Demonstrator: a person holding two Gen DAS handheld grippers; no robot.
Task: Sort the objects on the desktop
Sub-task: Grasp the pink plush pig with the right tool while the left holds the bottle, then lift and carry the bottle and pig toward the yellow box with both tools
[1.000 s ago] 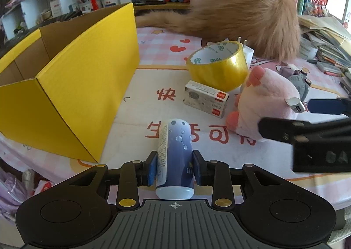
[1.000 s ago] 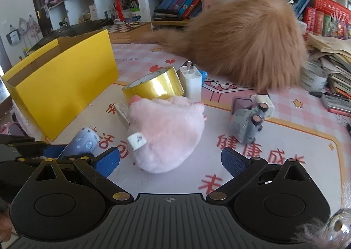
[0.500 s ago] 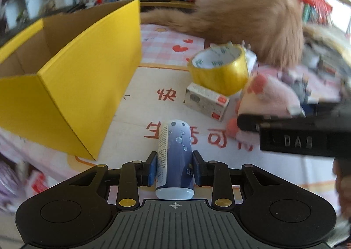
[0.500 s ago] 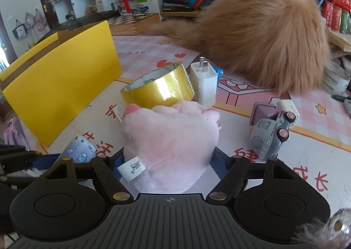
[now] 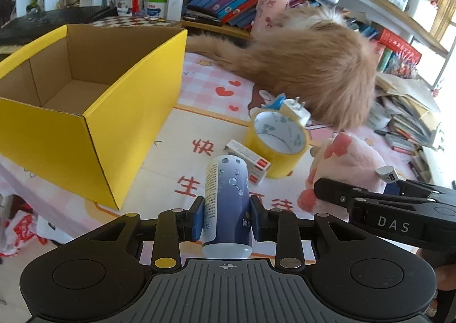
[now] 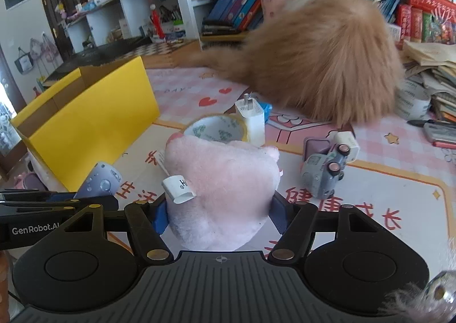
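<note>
Left gripper (image 5: 227, 219) clamps my blue bottle (image 5: 227, 203). Right gripper (image 6: 218, 213) has just been closing; I see it squeezing the pink plush toy (image 6: 219, 180).

I am seeing the pink plush toy (image 6: 222, 183) covering the near half of the yellow tape roll (image 6: 216, 130); its flanks are hiding the right gripper's (image 6: 218, 213) blue pads; in the left wrist view the blue bottle (image 5: 227, 203) is overlapping a corner of the small white box (image 5: 250, 160); the furry orange animal (image 5: 307, 66) is blurring, its head out of sight; book spines are staying too small to read.
</note>
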